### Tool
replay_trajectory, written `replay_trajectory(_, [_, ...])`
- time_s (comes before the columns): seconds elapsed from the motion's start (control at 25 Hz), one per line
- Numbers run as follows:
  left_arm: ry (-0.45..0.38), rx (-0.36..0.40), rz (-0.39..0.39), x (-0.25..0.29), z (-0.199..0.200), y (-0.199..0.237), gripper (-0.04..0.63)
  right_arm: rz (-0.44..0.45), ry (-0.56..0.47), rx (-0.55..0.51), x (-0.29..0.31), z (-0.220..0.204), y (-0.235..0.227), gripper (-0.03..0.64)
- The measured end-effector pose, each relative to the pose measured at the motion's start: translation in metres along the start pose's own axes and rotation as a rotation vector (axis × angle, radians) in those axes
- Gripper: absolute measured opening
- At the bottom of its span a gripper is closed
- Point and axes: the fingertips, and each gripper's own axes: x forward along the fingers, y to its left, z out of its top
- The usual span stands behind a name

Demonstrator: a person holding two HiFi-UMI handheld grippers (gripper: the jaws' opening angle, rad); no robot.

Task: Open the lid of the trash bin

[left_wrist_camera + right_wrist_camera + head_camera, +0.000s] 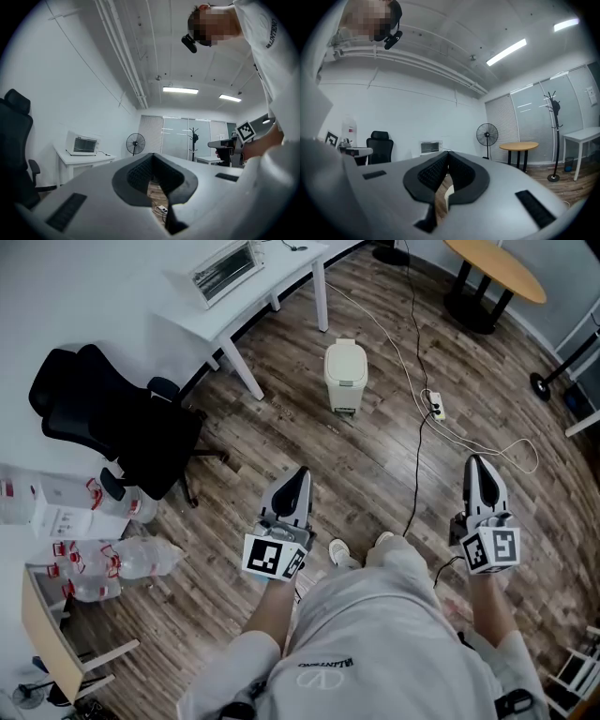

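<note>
Standing upright on the wood floor near the white desk, the cream trash bin has its lid down. It looks like light, stiff plastic that could skid or tip, so I would lift the lid's near front lip or press what seems a dark pedal at the base. Its long axis is vertical and its front appears to face the person, well apart from the left gripper and right gripper, both with jaws pressed together on nothing.

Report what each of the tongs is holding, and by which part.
Nothing is held. The left tongs and right tongs are both shut with nothing between them; the trash bin stands apart on the floor, lid down.
</note>
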Motion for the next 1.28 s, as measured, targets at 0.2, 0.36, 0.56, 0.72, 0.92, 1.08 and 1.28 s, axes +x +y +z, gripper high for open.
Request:
replay_trajectory(0.2, [-0.005, -0.009, 0.007, 0.002, -0.001, 0.004, 0.002, 0.010, 0.001, -0.010, 0.008, -0.001, 0.002, 0.017])
replay_trajectory(0.36, [-0.009, -0.006, 0.006, 0.016, 0.002, 0.010, 0.002, 0.024, 0.002, -0.008, 0.027, -0.002, 0.002, 0.017])
replay_trajectory(0.56, [-0.006, 0.010, 0.015, 0.045, -0.001, 0.015, 0.002, 0.061, 0.013, 0.007, 0.057, -0.012, -0.008, 0.017])
replay_trajectory(0.72, [0.009, 0.017, 0.021, 0.076, -0.005, 0.022, 0.002, 0.084, 0.019, 0.019, 0.089, -0.017, -0.020, 0.017])
replay_trajectory(0.92, [0.032, 0.016, 0.011, 0.125, -0.014, 0.028, 0.002, 0.108, 0.040, 0.036, 0.134, -0.027, -0.045, 0.017])
replay_trajectory(1.08, [0.065, 0.011, -0.006, 0.168, -0.029, 0.026, 0.002, 0.154, 0.066, 0.038, 0.171, -0.035, -0.060, 0.017])
replay_trajectory(1.28, [0.085, -0.028, 0.015, 0.210, -0.041, 0.030, 0.002, 0.214, 0.077, 0.047, 0.212, -0.037, -0.080, 0.017])
